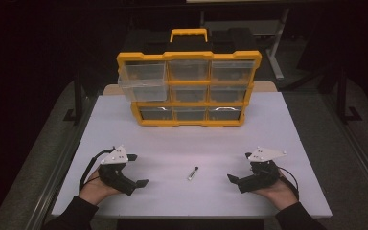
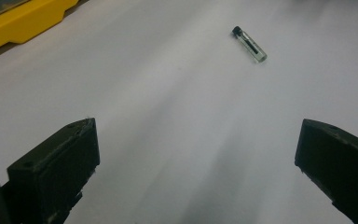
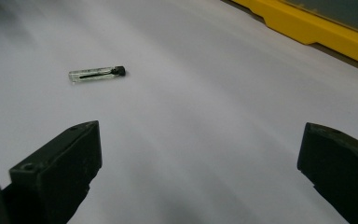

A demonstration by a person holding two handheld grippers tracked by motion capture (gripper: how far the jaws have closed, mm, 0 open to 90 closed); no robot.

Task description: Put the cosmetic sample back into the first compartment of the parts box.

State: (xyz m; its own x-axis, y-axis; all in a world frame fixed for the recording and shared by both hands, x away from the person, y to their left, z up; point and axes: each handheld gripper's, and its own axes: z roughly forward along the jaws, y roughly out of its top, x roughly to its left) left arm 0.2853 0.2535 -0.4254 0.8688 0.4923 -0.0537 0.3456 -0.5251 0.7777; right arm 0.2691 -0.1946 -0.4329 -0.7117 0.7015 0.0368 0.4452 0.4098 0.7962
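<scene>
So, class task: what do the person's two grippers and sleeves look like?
Both the left gripper and right gripper are black with two blocky jaws, each topped by a grey three-cornered plate and trailing a black cable. The person's sleeves are dark.

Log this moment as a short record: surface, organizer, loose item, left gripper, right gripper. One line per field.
surface: white table, bare apart from the items below
organizer: yellow drawer organizer standing at the far side, clear drawers in three rows, top-left drawer pulled out
loose item: small clear vial with a dark cap, lying flat between the two grippers, touched by neither
left gripper: left gripper held low over the near left of the table, jaws wide apart, empty
right gripper: right gripper held low at the near right, jaws wide apart, empty
</scene>
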